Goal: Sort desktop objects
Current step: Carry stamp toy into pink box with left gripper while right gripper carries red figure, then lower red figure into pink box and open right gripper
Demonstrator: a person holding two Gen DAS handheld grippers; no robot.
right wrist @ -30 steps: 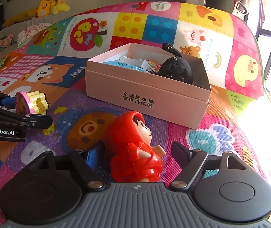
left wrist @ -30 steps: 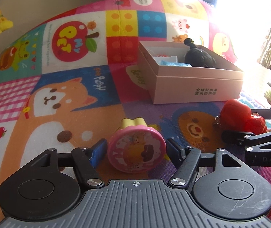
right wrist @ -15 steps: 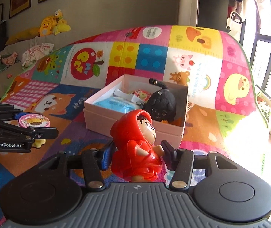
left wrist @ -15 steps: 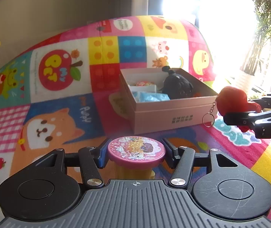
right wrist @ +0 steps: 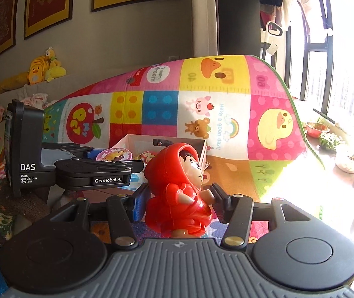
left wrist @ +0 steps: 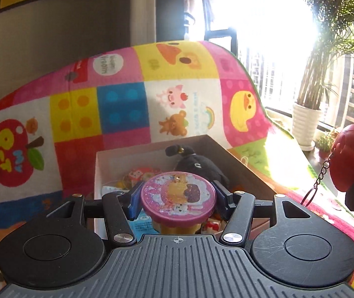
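Left wrist view: the left hand-held gripper point(left wrist: 178, 200) pinches the pink-lidded toy point(left wrist: 177, 197), now lifted off the play mat point(left wrist: 177, 74) and over the pink box point(left wrist: 239, 166), ready for release.

Right wrist view: the right hand-held gripper point(right wrist: 178, 200), jaws having just closed, clamps the red hooded figure point(right wrist: 178, 188), raised short of the box.

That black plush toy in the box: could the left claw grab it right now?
Probably not. The left claw is already shut on a pink-topped stamp toy, so its pads are occupied. The black plush toy lies just ahead in the pink box, otherwise unblocked.
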